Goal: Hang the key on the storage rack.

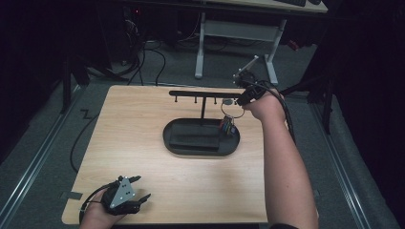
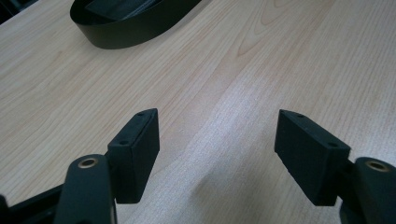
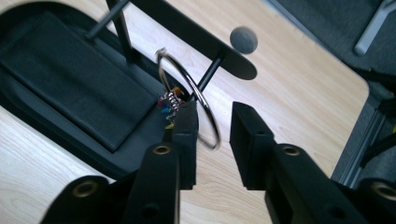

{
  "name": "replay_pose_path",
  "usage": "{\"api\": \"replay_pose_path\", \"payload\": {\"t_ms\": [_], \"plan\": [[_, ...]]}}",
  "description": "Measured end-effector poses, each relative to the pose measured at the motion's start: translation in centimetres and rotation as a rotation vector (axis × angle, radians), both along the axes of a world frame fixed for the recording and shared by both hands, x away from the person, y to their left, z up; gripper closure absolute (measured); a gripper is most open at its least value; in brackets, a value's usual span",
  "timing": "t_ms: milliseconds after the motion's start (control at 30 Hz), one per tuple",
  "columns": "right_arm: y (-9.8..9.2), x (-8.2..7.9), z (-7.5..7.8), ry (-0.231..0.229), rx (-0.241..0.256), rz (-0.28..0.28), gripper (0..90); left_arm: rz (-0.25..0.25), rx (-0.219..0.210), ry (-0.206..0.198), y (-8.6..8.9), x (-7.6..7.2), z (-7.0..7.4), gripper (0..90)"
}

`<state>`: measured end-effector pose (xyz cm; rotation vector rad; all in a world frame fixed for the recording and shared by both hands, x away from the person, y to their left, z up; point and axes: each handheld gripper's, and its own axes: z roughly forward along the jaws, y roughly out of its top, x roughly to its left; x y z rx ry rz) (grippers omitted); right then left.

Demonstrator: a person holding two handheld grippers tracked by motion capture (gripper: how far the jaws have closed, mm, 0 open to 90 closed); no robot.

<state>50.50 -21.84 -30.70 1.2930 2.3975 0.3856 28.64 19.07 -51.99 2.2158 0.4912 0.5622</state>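
Pale wood table (image 1: 143, 143) (dark room), black tray (image 1: 200, 143), key ring (image 3: 189, 98) between right gripper (image 3: 212, 135) jaws

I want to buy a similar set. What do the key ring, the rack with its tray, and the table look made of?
Key ring: shiny metal wire, going by its silvery glint. Rack and tray: matte black, metal or plastic, hard to tell. Table: pale wood or wood-look laminate, with visible grain.

A shiny, smooth metal key ring (image 3: 189, 100) hangs at three o'clock of a matt black, seemingly plastic oval tray (image 1: 174, 143) on the pale, smooth wood-grain table (image 1: 143, 162).
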Motion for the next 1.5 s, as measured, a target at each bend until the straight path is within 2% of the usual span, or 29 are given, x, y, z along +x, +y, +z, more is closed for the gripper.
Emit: {"api": "replay_pose_path", "payload": {"t_ms": [33, 100, 167, 267, 300, 367, 433, 533, 600, 667, 700, 733, 767, 867, 933, 967, 1033, 1067, 1100, 1133, 1167, 1233, 1300, 1333, 1367, 1400, 1433, 1467, 1500], "plan": [[0.0, -0.5, 0.3, -0.011, 0.016, -0.019, 70.3, -0.001, 0.000, -0.001, -0.1, 0.0, 0.0, 31.5], [-0.2, -1.6, 0.7, -0.029, 0.030, -0.005, 65.3, -0.003, 0.007, -0.003, -0.2, 0.0, 0.0, 31.5], [-0.5, -3.4, 0.8, -0.042, 0.060, 0.007, 54.6, -0.007, 0.009, 0.003, -0.4, 0.0, -0.1, 32.1], [-0.8, -4.7, 0.6, -0.069, 0.076, 0.022, 51.6, -0.006, 0.012, 0.006, -0.5, 0.0, -0.2, 31.9], [-1.2, -6.1, 0.3, -0.102, 0.091, 0.018, 50.1, -0.001, 0.004, 0.012, -0.6, 0.0, -0.3, 31.9], [-1.4, -6.7, 0.0, -0.118, 0.095, 0.031, 48.4, 0.002, 0.002, 0.014, -0.6, 0.0, -0.3, 31.7], [-1.8, -8.8, -1.0, -0.150, 0.124, 0.043, 42.6, 0.008, -0.011, 0.028, -0.5, 0.1, -0.2, 31.5], [-2.0, -10.1, -1.9, -0.179, 0.146, 0.059, 38.0, 0.015, -0.027, 0.040, -0.5, 0.1, -0.3, 31.3], [-2.6, -11.9, -3.3, -0.204, 0.187, 0.033, 33.3, 0.017, -0.029, 0.044, -0.5, 0.1, -0.3, 31.1], [-2.8, -12.5, -3.8, -0.214, 0.202, 0.025, 32.2, 0.016, -0.031, 0.047, -0.6, 0.1, -0.3, 31.1], [-3.1, -13.7, -4.8, -0.233, 0.225, 0.019, 29.2, 0.020, -0.032, 0.045, -0.6, 0.1, -0.3, 30.8], [-3.1, -13.7, -4.8, -0.233, 0.225, 0.019, 29.2, 0.020, -0.032, 0.045, -0.6, 0.1, -0.3, 30.7], [-3.3, -14.9, -6.0, -0.252, 0.239, 0.010, 28.3, 0.020, -0.035, 0.050, -0.6, 0.1, -0.3, 30.9], [-3.3, -16.1, -7.4, -0.274, 0.250, 0.003, 27.2, 0.016, -0.048, 0.064, -0.6, 0.2, -0.4, 31.2], [-3.4, -17.7, -9.8, -0.308, 0.285, 0.008, 25.7, 0.014, -0.049, 0.067, -0.7, 0.2, -0.5, 31.3], [-3.4, -17.7, -9.8, -0.308, 0.285, 0.008, 25.7, 0.014, -0.049, 0.067, -0.7, 0.2, -0.5, 31.3], [-3.5, -18.7, -11.5, -0.313, 0.297, 0.006, 25.4, 0.011, -0.045, 0.069, -0.8, 0.2, -0.5, 31.3], [-3.5, -19.5, -13.4, -0.318, 0.307, 0.007, 25.5, 0.007, -0.043, 0.071, -0.9, 0.2, -0.6, 31.3], [-3.5, -19.5, -13.4, -0.318, 0.307, 0.007, 25.5, 0.007, -0.043, 0.071, -0.9, 0.2, -0.6, 31.3], [-3.5, -20.0, -14.3, -0.318, 0.320, 0.001, 25.5, 0.001, -0.042, 0.075, -0.9, 0.1, -0.7, 31.3], [-3.6, -20.8, -16.1, -0.319, 0.343, -0.011, 25.5, 0.000, -0.043, 0.078, -0.9, 0.1, -0.7, 33.0], [-3.6, -21.5, -17.4, -0.319, 0.352, -0.022, 25.5, -0.006, -0.047, 0.084, -1.0, 0.1, -0.7, 34.1], [-3.5, -22.5, -18.8, -0.351, 0.350, -0.040, 25.6, -0.010, -0.049, 0.086, -1.0, 0.1, -0.7, 34.5], [-3.6, -23.0, -19.4, -0.380, 0.361, -0.056, 26.5, -0.011, -0.049, 0.088, -1.0, 0.0, -0.7, 34.8], [-3.5, -24.0, -20.4, -0.373, 0.391, -0.063, 27.8, -0.011, -0.049, 0.088, -1.0, 0.1, -0.7, 34.9], [-3.4, -24.1, -20.2, -0.328, 0.418, -0.063, 25.4, -0.012, -0.054, 0.087, -1.0, 0.1, -0.7, 34.9], [-3.2, -24.4, -20.0, -0.340, 0.435, -0.060, 24.8, -0.012, -0.056, 0.088, -1.0, 0.1, -0.7, 35.0], [-3.1, -24.7, -19.9, -0.385, 0.420, -0.049, 26.0, -0.012, -0.055, 0.088, -0.9, 0.1, -0.7, 35.0], [-3.0, -24.9, -20.1, -0.387, 0.390, -0.046, 26.0, -0.010, -0.054, 0.086, -0.9, 0.0, -0.7, 35.0]]}}
